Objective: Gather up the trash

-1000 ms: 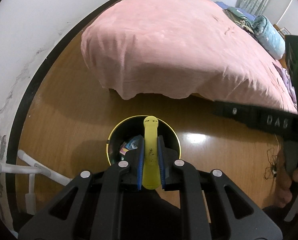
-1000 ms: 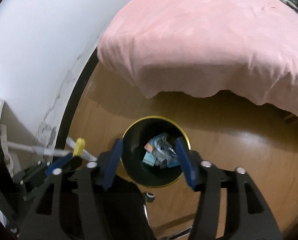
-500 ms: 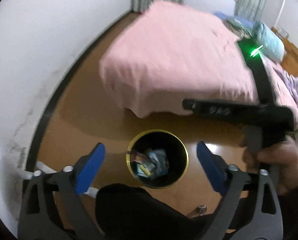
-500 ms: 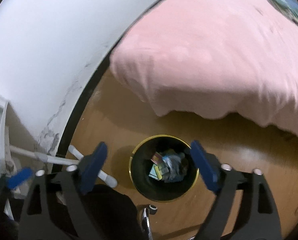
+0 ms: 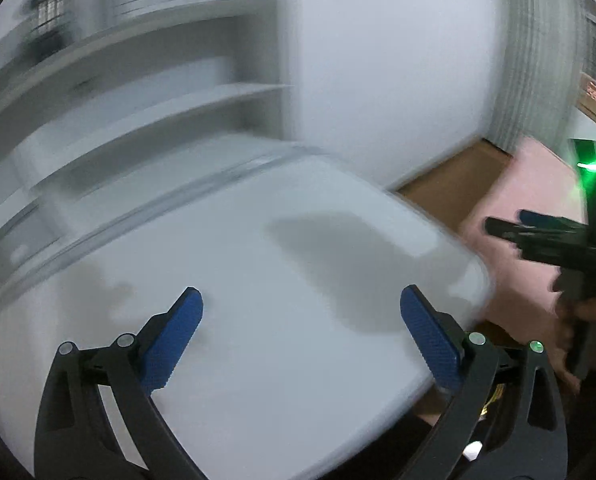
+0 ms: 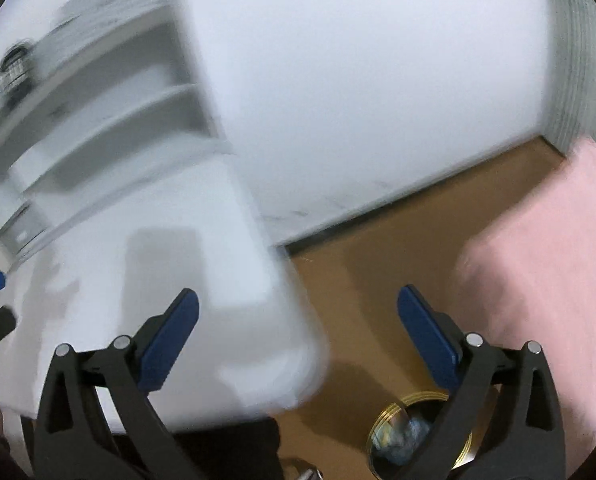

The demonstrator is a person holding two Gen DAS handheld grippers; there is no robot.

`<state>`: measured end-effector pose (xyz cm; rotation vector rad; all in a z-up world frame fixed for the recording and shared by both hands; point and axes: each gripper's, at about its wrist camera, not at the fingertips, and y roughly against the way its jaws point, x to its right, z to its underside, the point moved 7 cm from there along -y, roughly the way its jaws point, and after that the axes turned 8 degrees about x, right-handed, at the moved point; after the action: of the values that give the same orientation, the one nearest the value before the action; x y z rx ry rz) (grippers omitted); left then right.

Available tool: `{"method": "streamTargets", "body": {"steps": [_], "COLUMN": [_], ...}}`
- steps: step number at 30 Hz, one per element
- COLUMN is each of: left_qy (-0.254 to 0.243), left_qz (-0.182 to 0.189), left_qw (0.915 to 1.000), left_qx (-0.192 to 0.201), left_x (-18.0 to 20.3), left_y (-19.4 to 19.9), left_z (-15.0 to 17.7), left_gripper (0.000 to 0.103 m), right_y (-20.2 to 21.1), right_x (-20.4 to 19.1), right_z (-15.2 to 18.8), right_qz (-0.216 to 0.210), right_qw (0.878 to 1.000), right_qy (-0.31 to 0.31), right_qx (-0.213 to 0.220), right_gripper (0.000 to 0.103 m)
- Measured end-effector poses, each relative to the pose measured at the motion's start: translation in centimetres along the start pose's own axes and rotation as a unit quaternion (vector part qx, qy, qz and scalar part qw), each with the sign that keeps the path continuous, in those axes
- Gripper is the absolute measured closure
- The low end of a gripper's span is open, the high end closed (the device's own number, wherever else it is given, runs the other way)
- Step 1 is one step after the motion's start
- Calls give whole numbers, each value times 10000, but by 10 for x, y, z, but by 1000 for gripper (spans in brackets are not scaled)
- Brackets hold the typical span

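Both drops look finished, and the step in hand is turning back to the white desk (image 5: 298, 320) for more trash. The left gripper (image 5: 300, 328) hangs above its top with nothing between its jaws, which have just been opening wide. The right gripper (image 6: 298, 328), likewise empty with jaws just spread, sits off the desk's right edge. One black bin (image 6: 410, 436) of trash stands on the floor (image 6: 378, 272) beside the pink bed (image 6: 546, 280). No trash shows on the desk; next comes spotting some.

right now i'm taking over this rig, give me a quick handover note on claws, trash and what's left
Left claw: open, empty, jaws just opened, over the white tabletop.
Right claw: open, empty, jaws just opened, over the tabletop's edge and the wood floor.
Bin: on the floor by the pink bed, wrappers inside.
Done: the yellow piece went into the bin.
Left: no trash visible on the blurred tabletop; look again.
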<state>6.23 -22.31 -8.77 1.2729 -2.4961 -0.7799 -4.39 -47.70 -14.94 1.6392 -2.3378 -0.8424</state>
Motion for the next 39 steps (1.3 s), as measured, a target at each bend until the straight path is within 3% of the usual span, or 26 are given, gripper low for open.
{"method": "streamTargets", "body": {"steps": [4, 10, 14, 17, 23, 39], "left_qy": [673, 1453, 1666, 1758, 1840, 1613], "left_qz": [-1197, -2108, -2384, -2505, -2657, -2528], "left_qw": [9905, 9666, 9568, 9520, 9463, 9531], "left_qx": [-44, -105, -49, 1, 49, 407], "left_x": [-117, -213, -241, -248, -258, -221], "left_y": [41, 101, 127, 154, 177, 187], "left_z": [32, 80, 99, 119, 125, 93], "left_gripper": [7, 7, 7, 7, 7, 7], "right_y": [-11, -22, -23, -20, -18, 27], "right_x": [-97, -193, -230, -243, -241, -230], "right_z": [-22, -20, -10, -4, -4, -5], "right_qz": [-681, -1200, -1311, -1338, -1343, -1521], "right_qw": [9960, 9870, 9826, 9804, 9807, 9750], "right_qy": [547, 1048, 1305, 1438, 1410, 1583], "right_qx": [182, 189, 167, 181, 158, 348], "right_gripper": [7, 7, 7, 7, 7, 7]}}
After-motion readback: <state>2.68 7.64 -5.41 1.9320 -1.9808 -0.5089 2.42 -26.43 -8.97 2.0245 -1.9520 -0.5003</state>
